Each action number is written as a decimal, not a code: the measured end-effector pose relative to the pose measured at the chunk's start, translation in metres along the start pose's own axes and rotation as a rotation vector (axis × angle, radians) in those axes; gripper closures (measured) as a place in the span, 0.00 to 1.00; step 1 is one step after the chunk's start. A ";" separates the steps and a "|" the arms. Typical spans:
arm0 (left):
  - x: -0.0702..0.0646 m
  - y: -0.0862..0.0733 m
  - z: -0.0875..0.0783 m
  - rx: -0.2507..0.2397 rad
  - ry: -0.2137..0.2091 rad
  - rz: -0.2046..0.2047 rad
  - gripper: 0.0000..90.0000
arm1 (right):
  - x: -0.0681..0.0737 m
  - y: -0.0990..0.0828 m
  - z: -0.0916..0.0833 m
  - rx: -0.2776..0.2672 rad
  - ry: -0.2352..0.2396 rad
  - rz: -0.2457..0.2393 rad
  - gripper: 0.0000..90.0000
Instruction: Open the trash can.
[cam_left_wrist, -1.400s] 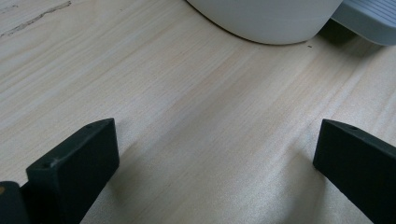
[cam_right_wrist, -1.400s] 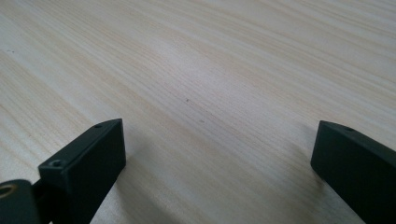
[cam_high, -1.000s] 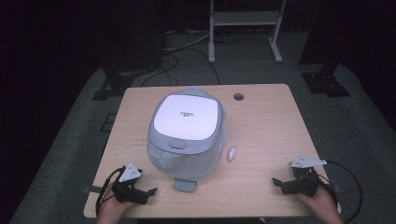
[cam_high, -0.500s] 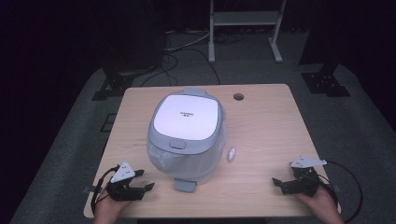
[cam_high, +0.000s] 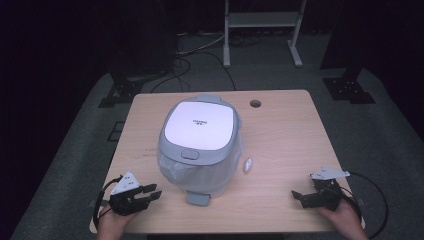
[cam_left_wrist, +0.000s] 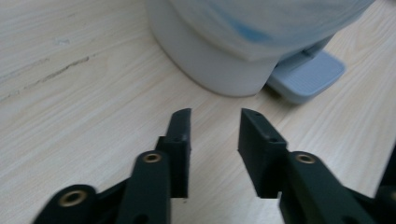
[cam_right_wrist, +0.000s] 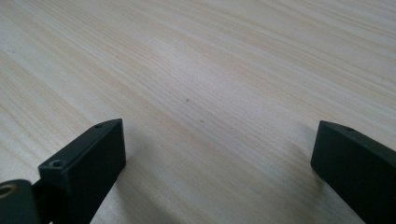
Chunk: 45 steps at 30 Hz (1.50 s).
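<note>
A white and grey rice cooker (cam_high: 200, 134) wrapped in clear plastic stands in the middle of the wooden table (cam_high: 280, 135). A grey tab (cam_high: 198, 198) sticks out at its front. My left gripper (cam_high: 152, 194) hovers at the front left corner and points right toward the cooker's base (cam_left_wrist: 210, 60) and the tab (cam_left_wrist: 306, 77). Its jaws have just been closing, and a narrow gap with nothing in it remains between the fingertips (cam_left_wrist: 215, 116). My right gripper (cam_high: 296, 196) rests at the front right, wide open (cam_right_wrist: 215, 140) over bare wood.
A small white oval object (cam_high: 247, 164) lies on the table just right of the cooker. A round cable hole (cam_high: 255, 103) sits near the far edge. Beyond the table are dark floor, cables and a white stand (cam_high: 260, 30).
The left gripper's jaws have narrowed, and it has lifted slightly and shifted a little left. The right gripper and the cooker have not moved.
</note>
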<state>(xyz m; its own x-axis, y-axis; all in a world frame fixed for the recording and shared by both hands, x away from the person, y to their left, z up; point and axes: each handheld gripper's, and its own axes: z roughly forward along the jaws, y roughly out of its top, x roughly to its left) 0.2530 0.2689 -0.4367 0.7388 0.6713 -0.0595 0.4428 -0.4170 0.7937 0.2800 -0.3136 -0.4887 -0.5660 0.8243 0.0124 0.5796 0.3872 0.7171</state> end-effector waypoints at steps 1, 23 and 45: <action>-0.001 0.002 -0.001 -0.004 -0.006 -0.004 0.77 | 0.000 0.000 0.000 0.000 0.000 0.000 0.02; -0.014 0.040 -0.032 -0.062 -0.103 0.004 1.00 | 0.000 0.000 0.000 0.000 0.000 -0.001 0.02; -0.017 0.083 -0.068 -0.149 -0.148 0.037 1.00 | 0.000 0.000 0.000 0.000 0.000 -0.001 0.02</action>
<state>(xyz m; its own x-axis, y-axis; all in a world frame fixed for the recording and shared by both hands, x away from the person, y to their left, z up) 0.2426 0.2643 -0.3284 0.8248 0.5550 -0.1082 0.3419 -0.3370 0.8772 0.2800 -0.3137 -0.4887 -0.5663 0.8241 0.0116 0.5793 0.3880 0.7168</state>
